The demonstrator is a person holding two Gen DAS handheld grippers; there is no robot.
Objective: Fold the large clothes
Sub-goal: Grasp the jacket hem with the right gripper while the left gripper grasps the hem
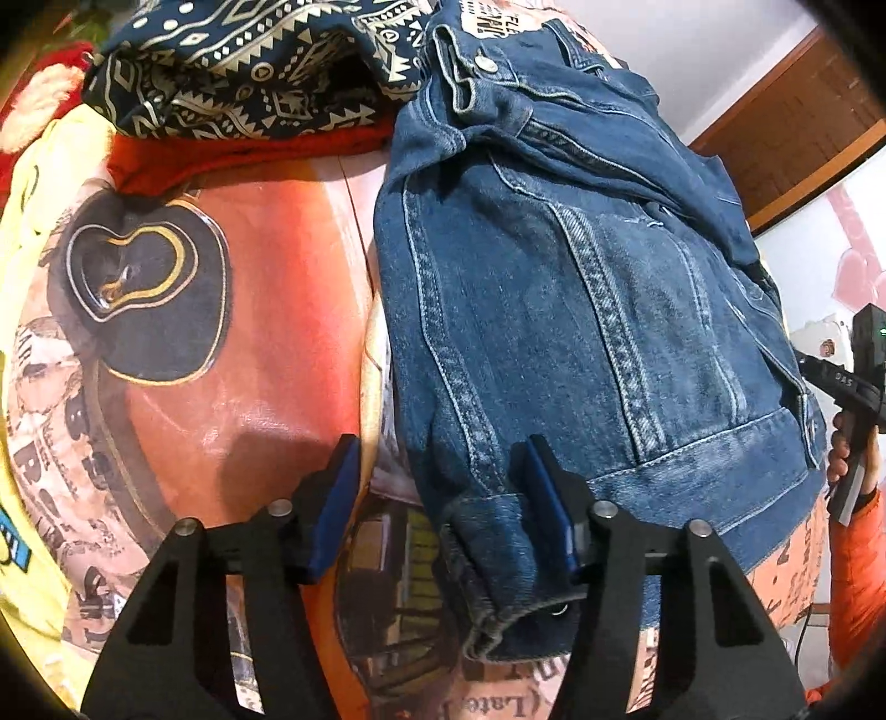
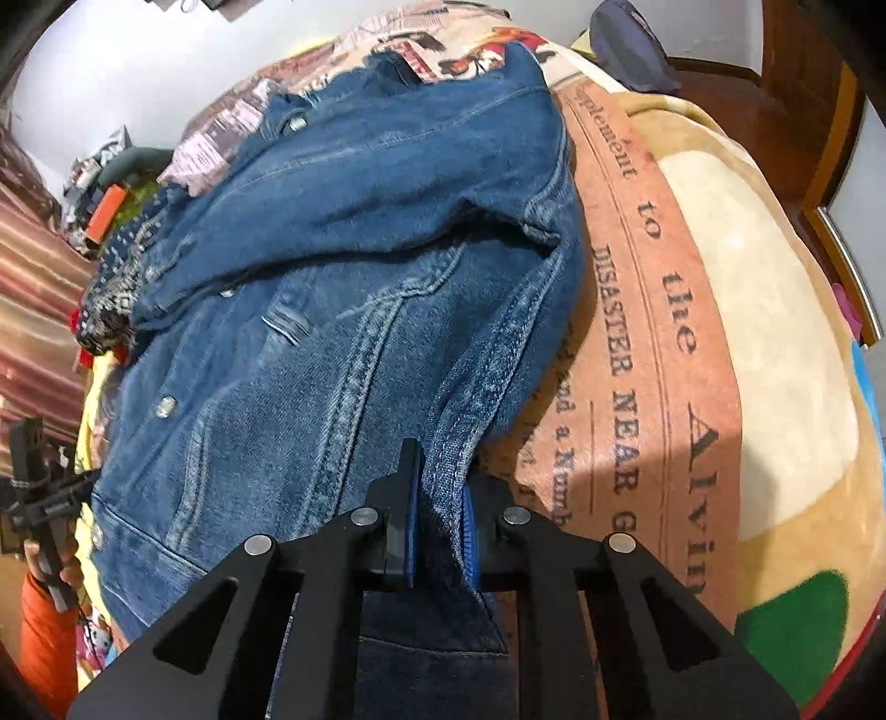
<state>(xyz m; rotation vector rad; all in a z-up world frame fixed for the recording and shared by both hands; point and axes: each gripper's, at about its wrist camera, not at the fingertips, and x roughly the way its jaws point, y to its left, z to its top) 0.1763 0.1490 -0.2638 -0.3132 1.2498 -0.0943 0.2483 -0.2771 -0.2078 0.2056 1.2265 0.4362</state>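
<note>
A blue denim jacket (image 1: pixel 581 310) lies on a printed bedcover (image 1: pixel 266 310); it also shows in the right wrist view (image 2: pixel 310 332). My left gripper (image 1: pixel 437 487) is open, its jaws wide apart over the jacket's near cuff (image 1: pixel 498 559), the right pad beside the sleeve. My right gripper (image 2: pixel 440 498) is shut on the jacket's side edge, a fold of denim pinched between the blue pads (image 2: pixel 410 515). The right gripper also shows at the far right of the left wrist view (image 1: pixel 853 382), and the left gripper at the far left of the right wrist view (image 2: pixel 44 498).
A navy patterned cloth (image 1: pixel 238 72) lies on a red garment (image 1: pixel 232 149) at the back. A yellow garment (image 1: pixel 33 387) lies left. A beige blanket (image 2: pixel 775 332) covers the right side. A dark cap (image 2: pixel 631 44) and wooden furniture (image 2: pixel 830 166) stand behind.
</note>
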